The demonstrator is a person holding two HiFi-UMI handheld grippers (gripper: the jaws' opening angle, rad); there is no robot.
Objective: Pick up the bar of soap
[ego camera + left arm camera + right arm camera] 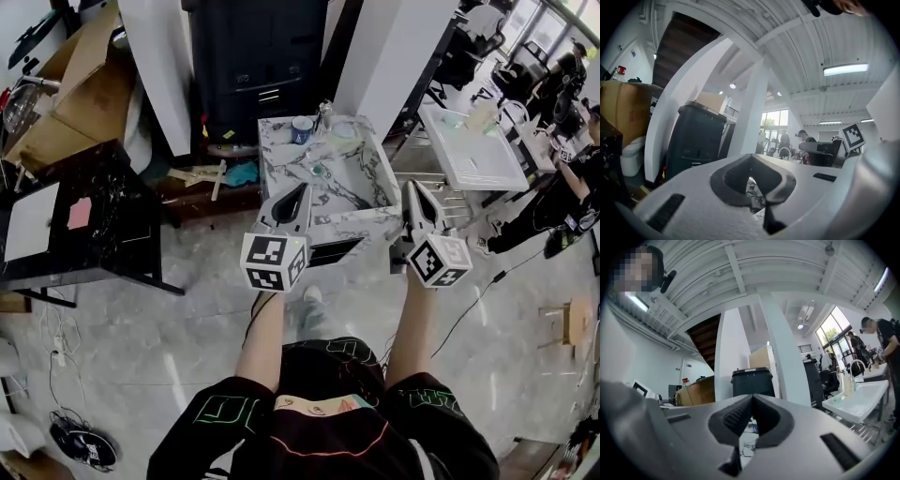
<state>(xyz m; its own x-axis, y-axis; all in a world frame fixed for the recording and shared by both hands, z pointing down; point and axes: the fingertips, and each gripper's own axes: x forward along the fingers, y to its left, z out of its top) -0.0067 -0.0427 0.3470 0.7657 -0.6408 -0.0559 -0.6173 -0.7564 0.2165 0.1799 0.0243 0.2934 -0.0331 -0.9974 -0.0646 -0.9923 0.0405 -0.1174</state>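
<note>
Both claws empty and pressed together. The left gripper [300,189] has its tips meeting with nothing between them, and its own view [751,161] shows the pads touching, with only marble visible through the gap below. Same for the right gripper [411,186]: its jaws are closed on nothing in its own view [751,400].

Both are held side by side over the near edge of the marbled counter [370,223], left by the near-left corner and right by the near-right corner. Neither touches anything on it.

The bar of soap [343,134] looks like the pale green block toward the far-right corner of the counter (small in the head view, so not certain). It is well apart from both grippers. A clear bottle [325,114] stands just beside it at the far edge, and a blue cup [302,129] stands left of that. A small teal spot [319,171] sits mid-counter; can't tell what it is.

Off the counter there is a black table [112,234] to the left and a white sink stand [473,155] to the right.
</note>
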